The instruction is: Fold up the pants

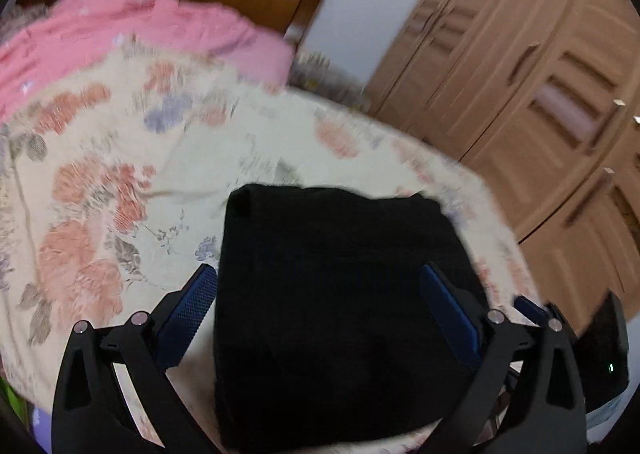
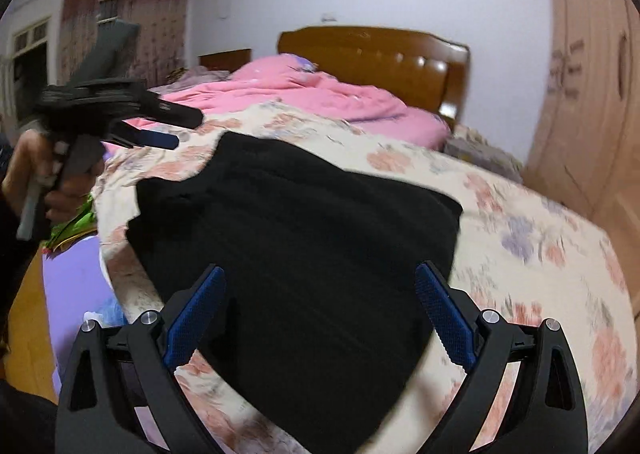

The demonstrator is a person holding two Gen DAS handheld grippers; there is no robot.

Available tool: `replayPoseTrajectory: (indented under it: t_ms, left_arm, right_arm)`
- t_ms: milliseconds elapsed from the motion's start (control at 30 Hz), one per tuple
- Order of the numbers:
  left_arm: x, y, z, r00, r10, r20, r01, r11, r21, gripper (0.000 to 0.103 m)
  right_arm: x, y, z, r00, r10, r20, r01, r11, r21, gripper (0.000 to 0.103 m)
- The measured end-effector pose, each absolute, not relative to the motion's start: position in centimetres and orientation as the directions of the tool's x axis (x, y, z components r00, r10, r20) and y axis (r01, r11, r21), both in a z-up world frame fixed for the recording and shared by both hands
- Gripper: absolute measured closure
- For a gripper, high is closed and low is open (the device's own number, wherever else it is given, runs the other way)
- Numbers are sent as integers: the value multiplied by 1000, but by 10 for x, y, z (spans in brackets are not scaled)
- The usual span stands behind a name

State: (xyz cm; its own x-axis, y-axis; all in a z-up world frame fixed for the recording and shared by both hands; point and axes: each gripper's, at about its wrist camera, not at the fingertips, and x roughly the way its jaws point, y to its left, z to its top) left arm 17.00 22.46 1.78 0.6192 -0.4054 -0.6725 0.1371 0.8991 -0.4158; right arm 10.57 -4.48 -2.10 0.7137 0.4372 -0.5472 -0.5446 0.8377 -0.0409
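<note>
The black pants lie folded into a compact block on the floral bedspread. They also show in the right wrist view. My left gripper is open above the near part of the pants, holding nothing. My right gripper is open over the near end of the pants, also holding nothing. The left gripper also shows in the right wrist view, raised at the left above the bed, held by a hand. The right gripper shows at the lower right edge of the left wrist view.
A pink quilt lies bunched at the head of the bed by the wooden headboard. A tan wardrobe stands to the right of the bed. A purple item sits on the floor at the bed's left.
</note>
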Motion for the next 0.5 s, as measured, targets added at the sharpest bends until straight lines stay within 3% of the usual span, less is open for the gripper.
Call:
replayPoseTrajectory:
  t_ms: [67,133,233,300,333,500]
  left_arm:
    - [191,226,-1,547,-442,-711,134,884,-447,15]
    - [199,222,-18,492,-463,-737,142,879,-456,19]
    - [194,217,-25,494,-414,-765,158,907,-389,28]
    - [190,218,-26,485,-426,-764,164,902,-399,46]
    - [186,219,-25,463,-479,-746,182,875,-449,61]
    - [181,216,-24,470,-461,-753,187,886,-425,64]
  right_arm:
    - [107,-43,-26,706,445,-551,-554,832,-38,11]
    - [107,-43,-29,700,453,-553,-561,827,-32,11]
    - [108,-42,-36,695,463,-550,-561,828,-12,11]
    - [108,-45,-37,694,466,-549,-560,828,-4,11]
    - [108,-46,-37,695,466,-548,-558,830,-3,11]
    - [108,-50,-41,692,475,-544,-551,834,27,10]
